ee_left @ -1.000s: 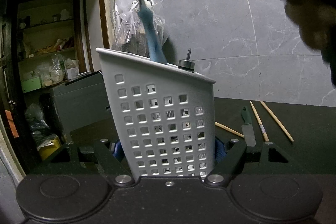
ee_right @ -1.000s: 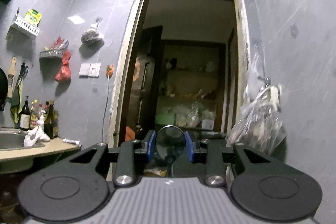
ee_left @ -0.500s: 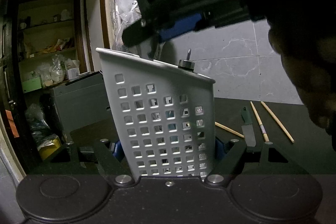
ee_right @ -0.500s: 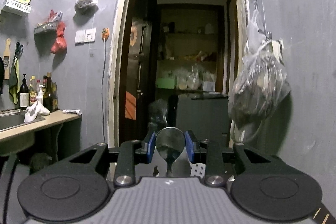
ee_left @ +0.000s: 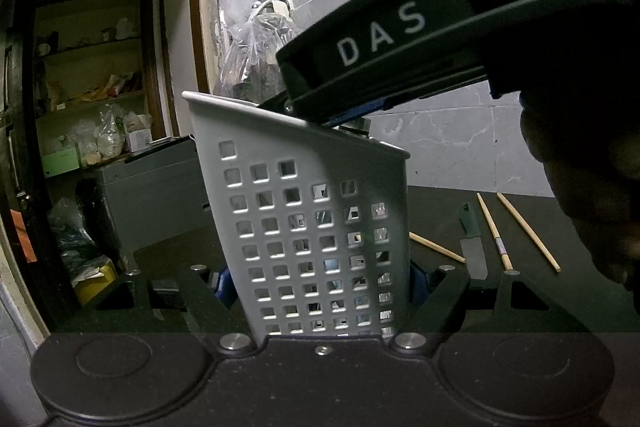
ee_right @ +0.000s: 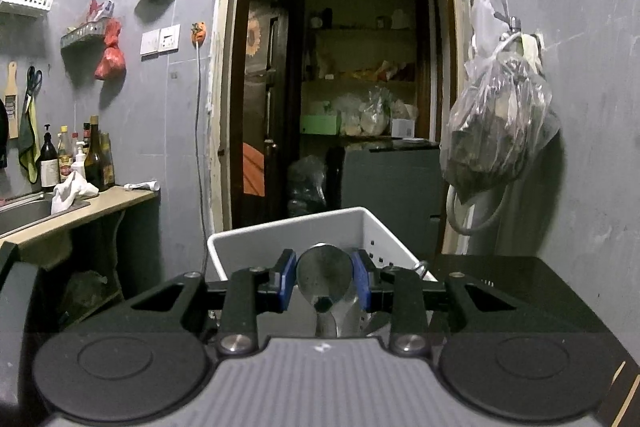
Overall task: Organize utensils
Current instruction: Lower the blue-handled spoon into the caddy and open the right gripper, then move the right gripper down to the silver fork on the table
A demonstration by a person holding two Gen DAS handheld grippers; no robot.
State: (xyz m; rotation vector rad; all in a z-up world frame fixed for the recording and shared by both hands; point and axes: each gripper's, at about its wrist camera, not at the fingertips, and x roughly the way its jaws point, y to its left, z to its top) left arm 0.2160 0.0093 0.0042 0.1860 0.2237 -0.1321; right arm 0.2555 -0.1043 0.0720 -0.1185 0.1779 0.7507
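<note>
Here the left gripper (ee_left: 320, 283) has its jaws clamped on the lower sides of the perforated white utensil basket (ee_left: 316, 227), whose base is cut off behind the gripper body, so what lies inside stays mostly hidden. The right gripper (ee_right: 324, 283) pinches a metal spoon (ee_right: 325, 273) by its bowl above the basket's open rim, the handle dropping out of sight below. Beyond the left jaws, a knife (ee_left: 472, 247) and chopsticks (ee_left: 494, 231) lie on the dark table (ee_left: 560, 291).
</note>
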